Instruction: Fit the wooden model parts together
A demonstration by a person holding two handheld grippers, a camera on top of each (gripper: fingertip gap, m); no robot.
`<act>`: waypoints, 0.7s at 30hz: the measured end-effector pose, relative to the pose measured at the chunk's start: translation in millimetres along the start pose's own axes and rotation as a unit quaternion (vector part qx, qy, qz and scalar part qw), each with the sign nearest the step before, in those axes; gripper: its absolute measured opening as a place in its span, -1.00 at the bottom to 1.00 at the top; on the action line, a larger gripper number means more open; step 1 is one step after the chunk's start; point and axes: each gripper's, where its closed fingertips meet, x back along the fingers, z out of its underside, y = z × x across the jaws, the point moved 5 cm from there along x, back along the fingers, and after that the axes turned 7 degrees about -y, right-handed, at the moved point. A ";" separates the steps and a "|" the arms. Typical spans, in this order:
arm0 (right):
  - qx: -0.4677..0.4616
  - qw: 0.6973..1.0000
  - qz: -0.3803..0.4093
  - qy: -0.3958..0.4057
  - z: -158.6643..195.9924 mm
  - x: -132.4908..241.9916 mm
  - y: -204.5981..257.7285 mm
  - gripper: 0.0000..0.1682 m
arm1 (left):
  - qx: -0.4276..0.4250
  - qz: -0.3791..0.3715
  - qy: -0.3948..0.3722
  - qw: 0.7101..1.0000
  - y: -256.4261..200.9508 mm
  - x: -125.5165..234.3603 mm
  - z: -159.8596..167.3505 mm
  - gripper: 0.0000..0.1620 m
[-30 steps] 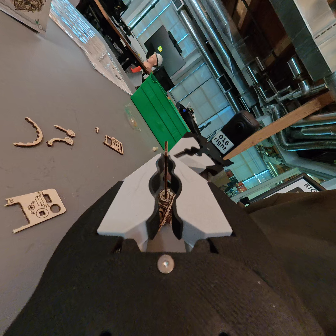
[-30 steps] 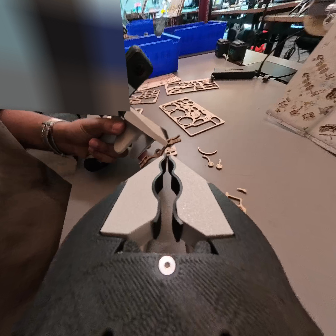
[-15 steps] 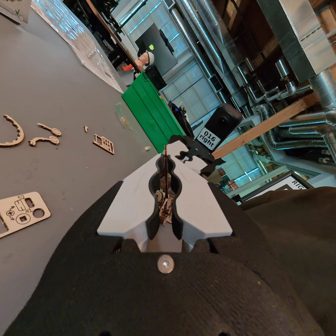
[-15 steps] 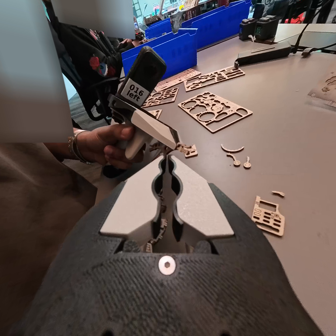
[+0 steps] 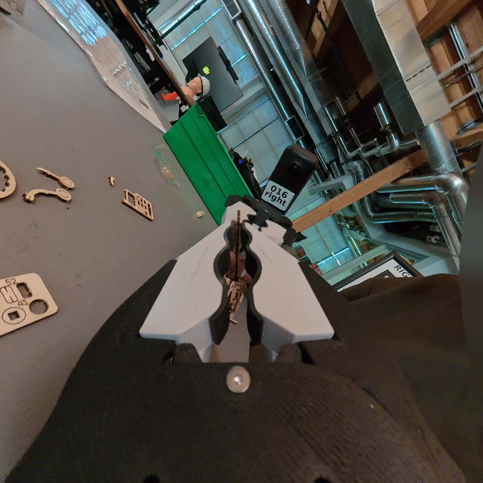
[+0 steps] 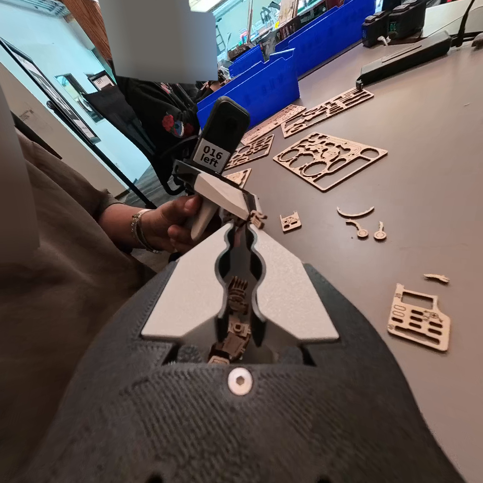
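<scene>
Raised since a second ago, both claws meet above the grey table [image 6: 392, 248]: left claw [image 5: 237, 230] clamps a thin flat wooden piece [image 5: 238, 251], right claw [image 6: 239, 231] grips the brown wooden model assembly [image 6: 236, 313]. Mating step; next, align tab to slot.

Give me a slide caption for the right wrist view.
Right tool meets left tool over the grey table, joining wooden model parts; flat cut-out wooden sheets lie beyond.

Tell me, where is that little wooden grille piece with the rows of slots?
The grille lies flat on the grey table, low on the right of the right wrist view, just beyond the right gripper, with a small wooden sliver above it.
</scene>
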 end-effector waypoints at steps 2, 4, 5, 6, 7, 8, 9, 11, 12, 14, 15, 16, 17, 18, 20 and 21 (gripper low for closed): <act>-0.011 1.000 -0.002 -0.001 0.1 0.7 -0.6 -0.96 | 0.007 -0.001 -0.001 1.000 0.5 0.0 -0.2 -0.94; -0.015 1.000 -0.008 -0.017 -3.3 3.7 -0.2 -0.98 | 0.011 -0.004 -0.010 1.000 1.4 1.1 -3.1 -0.69; -0.014 0.999 -0.011 -0.029 -6.0 6.2 0.1 -0.99 | 0.009 0.000 -0.018 1.000 0.5 2.3 -5.7 -0.57; -0.009 0.999 -0.013 -0.041 -9.0 9.3 0.3 -0.99 | 0.008 0.007 -0.025 1.000 -0.9 3.6 -8.4 -0.56; -0.001 0.999 -0.015 -0.051 -11.5 12.8 0.5 -0.99 | 0.006 0.012 -0.027 1.000 -2.0 4.6 -10.0 -0.54; 0.008 0.998 -0.017 -0.059 -13.7 16.1 0.7 -0.99 | 0.003 0.016 -0.023 1.000 -2.7 4.9 -10.3 -0.53; 0.016 0.998 -0.020 -0.065 -15.6 19.2 1.3 -0.99 | 0.000 0.018 -0.016 1.000 -2.9 4.6 -9.7 -0.51; 0.027 0.996 -0.029 -0.081 -19.6 23.8 3.4 -0.99 | -0.006 0.030 0.000 1.000 -5.5 2.7 -6.3 -0.52; 0.029 0.996 -0.032 -0.085 -20.5 25.0 4.2 -0.99 | -0.008 0.039 0.008 0.999 -7.7 1.4 -3.9 -0.53; 0.030 0.995 -0.035 -0.084 -20.1 25.2 5.2 -0.99 | -0.013 0.046 0.021 0.999 -11.1 -1.2 0.9 -0.58; 0.030 0.995 -0.040 -0.083 -19.7 24.7 6.3 -0.99 | -0.019 0.044 0.026 0.999 -11.4 -2.3 3.1 -0.63; 0.028 0.995 -0.041 -0.083 -19.2 23.7 6.9 -0.99 | -0.025 0.043 0.031 0.998 -12.2 -3.1 5.1 -0.75; 0.024 0.996 -0.039 -0.081 -18.3 22.6 6.6 -0.99 | -0.030 0.048 0.035 0.998 -13.8 -3.4 6.3 -0.85; 0.021 0.996 -0.035 -0.080 -17.7 22.0 5.8 -0.99 | -0.034 0.051 0.034 0.998 -15.2 -3.1 6.1 -0.92; 0.015 0.996 -0.029 -0.078 -17.4 21.6 3.7 -0.96 | -0.040 0.052 0.033 0.997 -16.2 -2.4 4.8 -1.00; 0.015 0.997 -0.026 -0.077 -17.5 21.5 2.9 -0.96 | -0.042 0.049 0.034 0.997 -15.8 -2.3 4.5 -1.00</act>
